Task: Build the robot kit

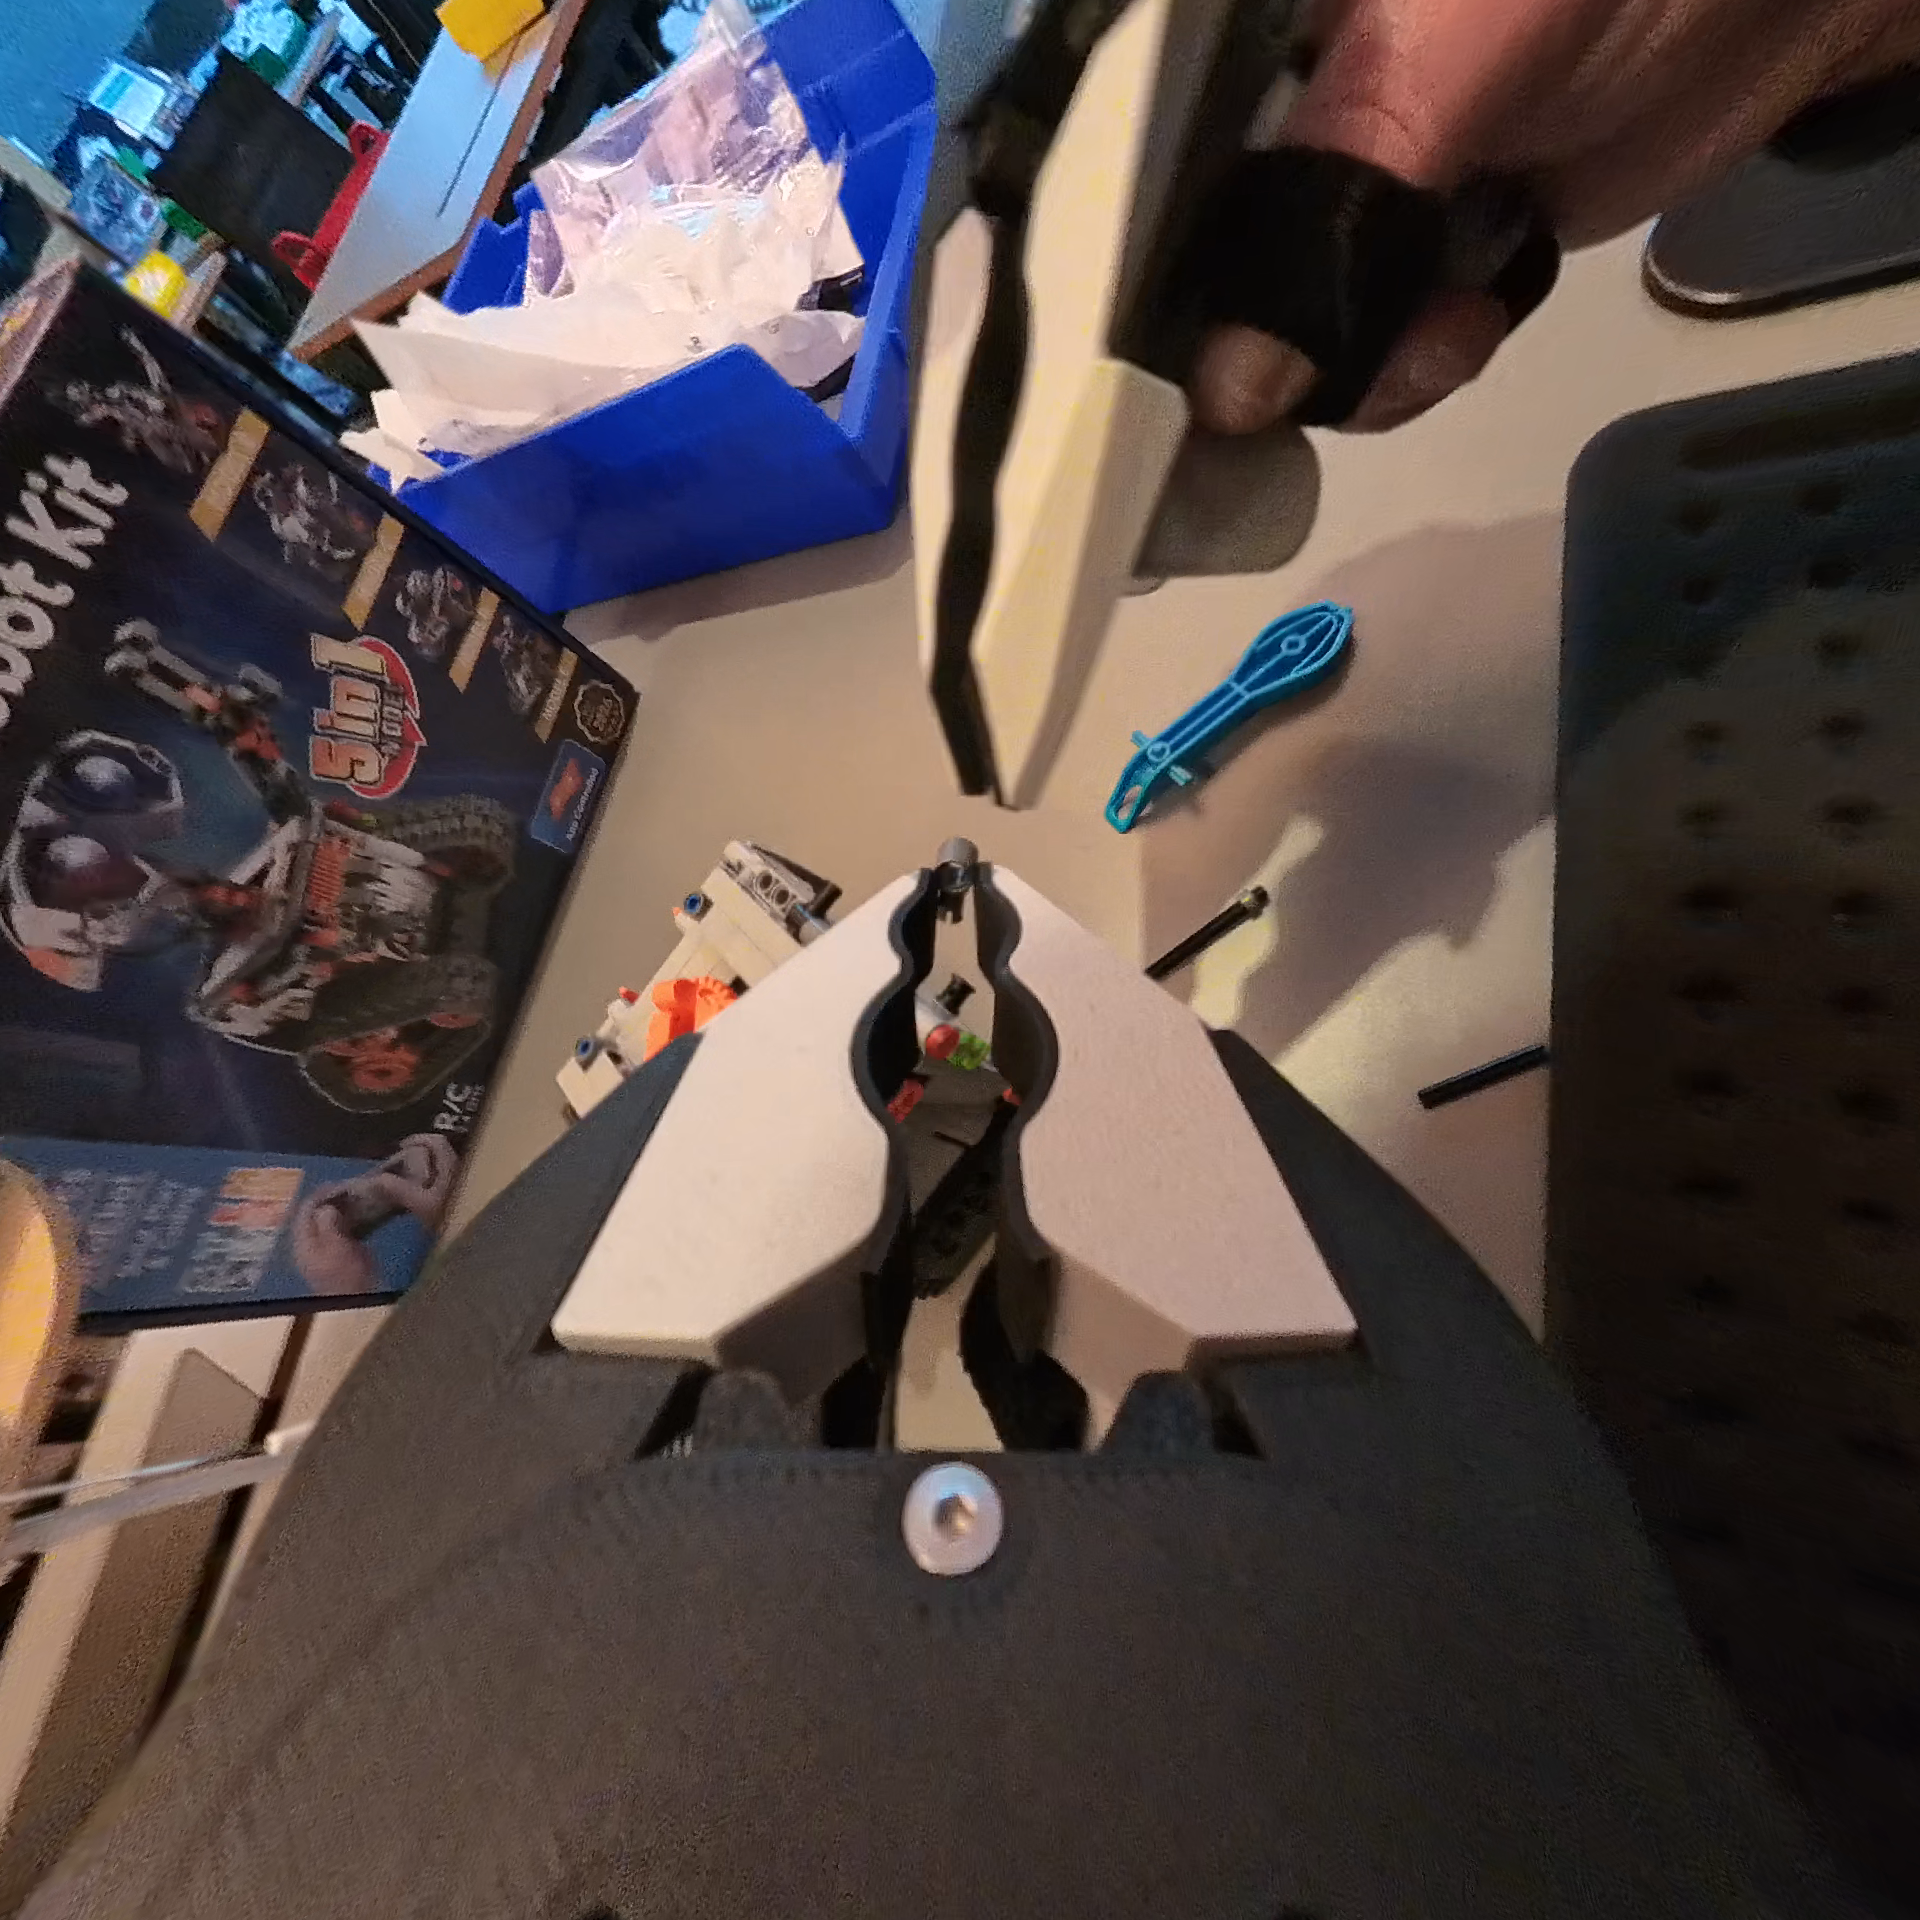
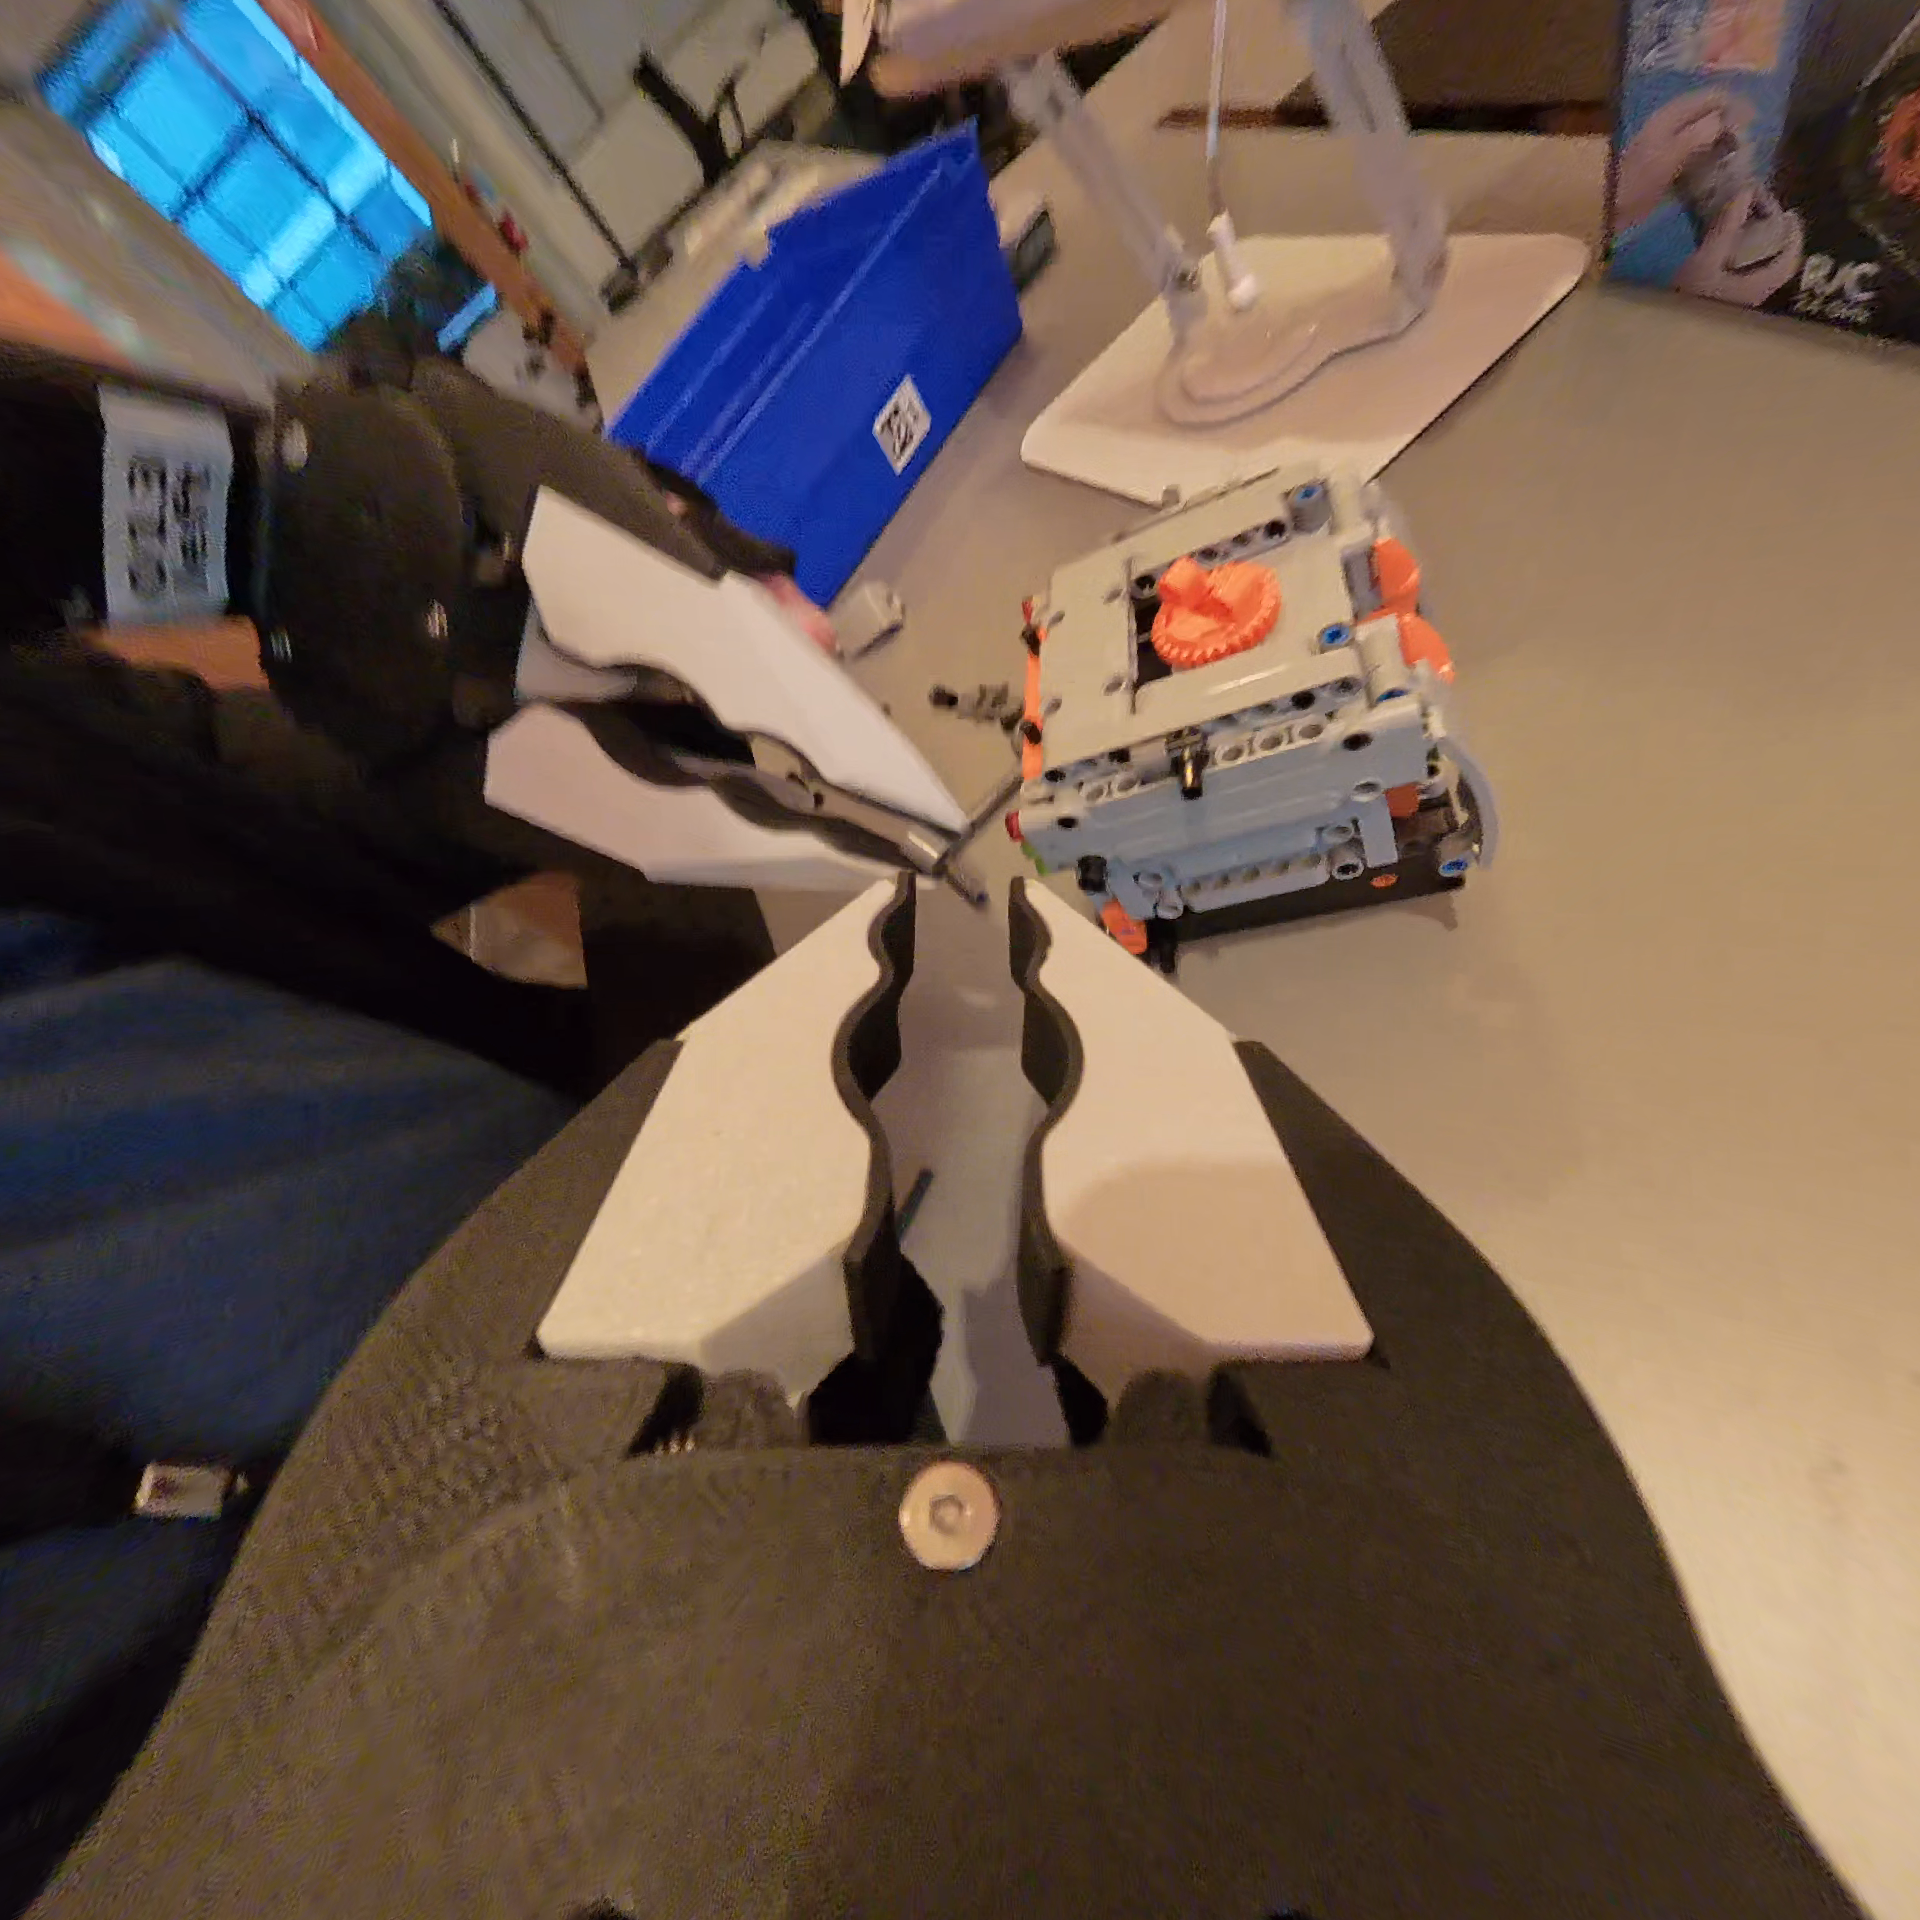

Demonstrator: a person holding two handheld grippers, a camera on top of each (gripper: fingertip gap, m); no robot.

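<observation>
Gripping a small grey pin at its tips, the left gripper hangs over the tabletop, above the grey-and-orange brick assembly. The right gripper stands narrowly parted, holding nothing, just beside. A blue bin sits toward the far edge; a teal tool lies nearby.

Grey brick block with orange gear; solid blue bin; light-blue tool; beige counter; white claw fingers, black bodies.
</observation>
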